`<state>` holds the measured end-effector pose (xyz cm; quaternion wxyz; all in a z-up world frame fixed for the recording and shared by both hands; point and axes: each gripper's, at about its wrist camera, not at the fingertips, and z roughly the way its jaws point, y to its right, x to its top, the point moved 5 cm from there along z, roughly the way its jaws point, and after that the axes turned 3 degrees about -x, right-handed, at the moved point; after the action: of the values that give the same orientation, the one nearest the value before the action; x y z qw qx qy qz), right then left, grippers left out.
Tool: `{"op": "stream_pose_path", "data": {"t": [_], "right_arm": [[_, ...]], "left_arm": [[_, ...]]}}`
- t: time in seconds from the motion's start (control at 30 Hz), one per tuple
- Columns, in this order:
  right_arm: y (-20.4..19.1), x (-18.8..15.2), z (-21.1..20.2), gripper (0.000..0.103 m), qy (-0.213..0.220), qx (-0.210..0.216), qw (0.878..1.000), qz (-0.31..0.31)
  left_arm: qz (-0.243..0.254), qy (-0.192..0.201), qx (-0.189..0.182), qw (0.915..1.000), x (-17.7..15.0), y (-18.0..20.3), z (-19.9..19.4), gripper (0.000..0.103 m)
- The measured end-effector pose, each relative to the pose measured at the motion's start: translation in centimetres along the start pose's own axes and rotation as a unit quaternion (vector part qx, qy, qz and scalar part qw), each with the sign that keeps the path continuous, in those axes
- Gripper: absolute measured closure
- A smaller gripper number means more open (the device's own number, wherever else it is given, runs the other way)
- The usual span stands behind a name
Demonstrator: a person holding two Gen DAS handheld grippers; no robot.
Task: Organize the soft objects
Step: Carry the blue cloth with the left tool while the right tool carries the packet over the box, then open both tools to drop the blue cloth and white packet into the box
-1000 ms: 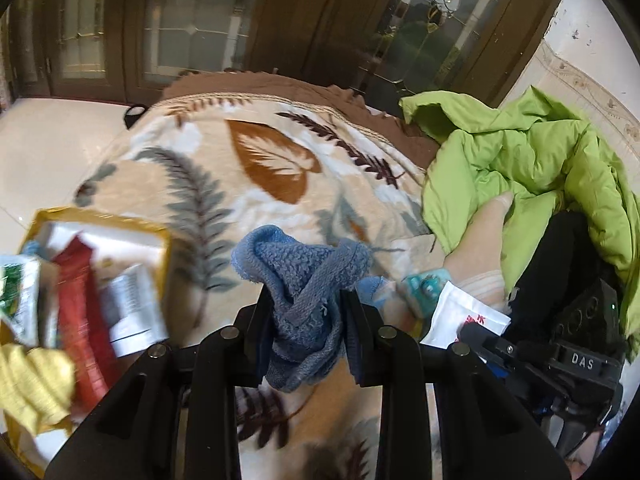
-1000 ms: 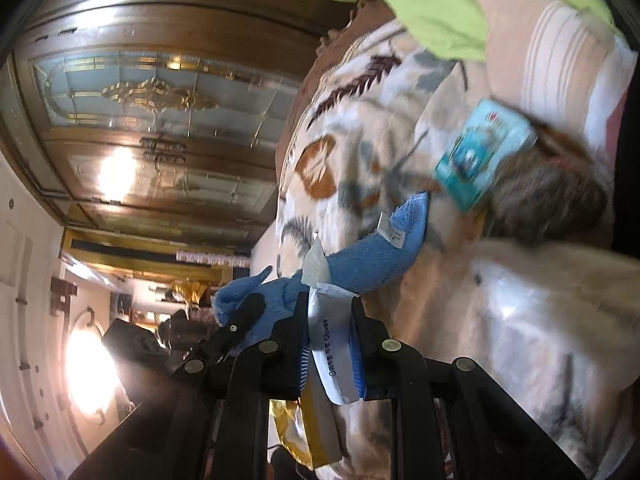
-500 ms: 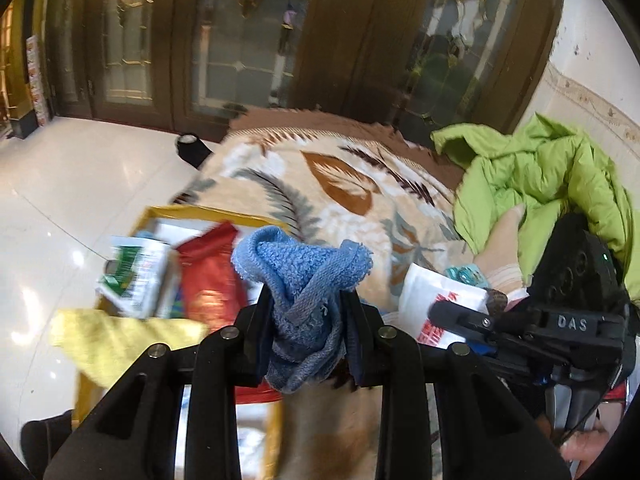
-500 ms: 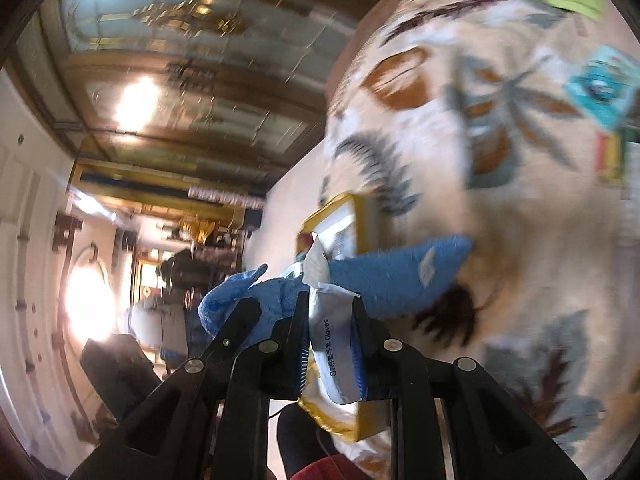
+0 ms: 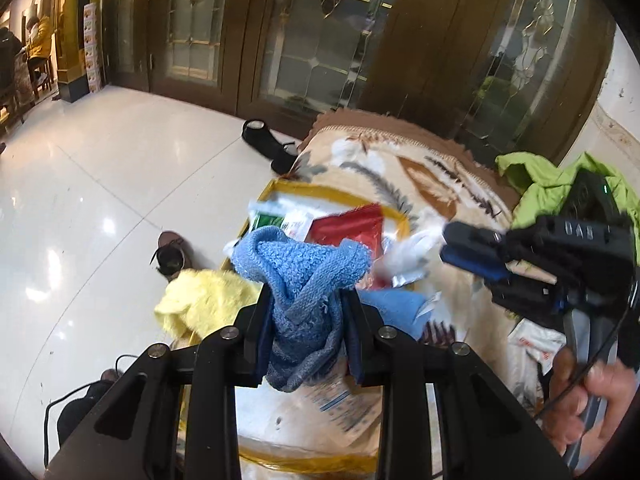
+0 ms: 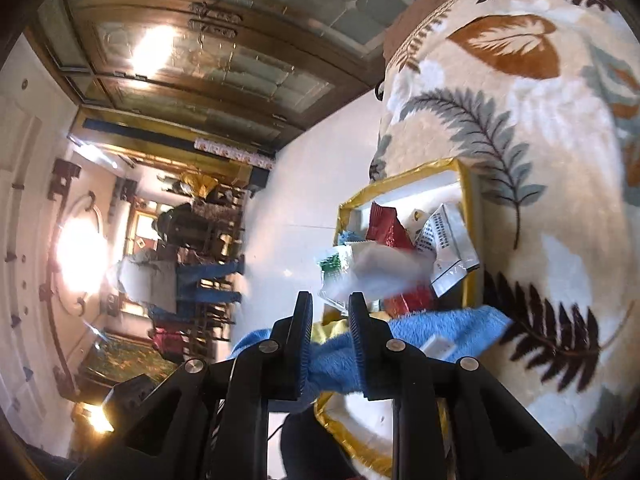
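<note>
My left gripper (image 5: 306, 308) is shut on a bunched blue towel (image 5: 304, 272), held over the near end of a yellow-rimmed box (image 5: 340, 192). The towel's free end (image 6: 440, 328) trails across the box behind my right gripper (image 6: 330, 304). That gripper stands open with nothing between its fingers. A blurred white packet (image 6: 376, 268) is in the air just past its tips, above the box (image 6: 404, 178). From the left wrist view the right gripper (image 5: 464, 252) hovers over the box's right side, the white packet (image 5: 412, 252) at its tips. A yellow cloth (image 5: 200, 304) hangs over the box's left rim.
The box holds a red packet (image 5: 348, 228) and several other packets and lies on a leaf-print blanket (image 5: 400, 160). A green jacket (image 5: 536, 176) is at far right. Shoes (image 5: 172, 252) lie on the white tiled floor. A hand (image 5: 592, 396) grips the right tool.
Both grippers swung from the bed's middle to over the box. The right gripper has let go of the white packet, which is now dropping. The left still holds the towel.
</note>
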<state>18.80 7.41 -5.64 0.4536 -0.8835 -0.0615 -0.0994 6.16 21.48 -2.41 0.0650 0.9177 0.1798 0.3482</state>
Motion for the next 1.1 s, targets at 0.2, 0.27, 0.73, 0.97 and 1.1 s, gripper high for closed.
{"op": "stream_pose_path", "data": {"t": [0.2,0.27,0.73,0.97,1.1], "right_arm": [[1.2,-0.5,2.3,0.082,-0.016,-0.030,0.999,-0.003],[1.7,-0.4,1.8,0.082,-0.011,-0.030,0.999,0.003],[3.5,-2.2,-1.8,0.062,-0.017,-0.025,0.999,0.012],[4.8,-3.9,-3.4,0.054,-0.019,-0.037,0.999,0.017],[5.0,-4.5,-4.6,0.052,-0.017,-0.036,0.999,0.020]], "left_arm": [[0.003,-0.010,0.021,0.9997,-0.8,-1.1,1.3,0.076],[0.003,-0.013,0.023,0.9997,-0.9,-1.4,1.7,0.075],[0.048,0.009,0.082,0.9954,-1.3,-1.0,1.3,0.031],[0.043,0.053,0.100,0.9927,-0.1,-1.2,-1.4,0.029],[0.049,0.068,0.099,0.9916,0.5,-0.6,-2.1,0.028]]}}
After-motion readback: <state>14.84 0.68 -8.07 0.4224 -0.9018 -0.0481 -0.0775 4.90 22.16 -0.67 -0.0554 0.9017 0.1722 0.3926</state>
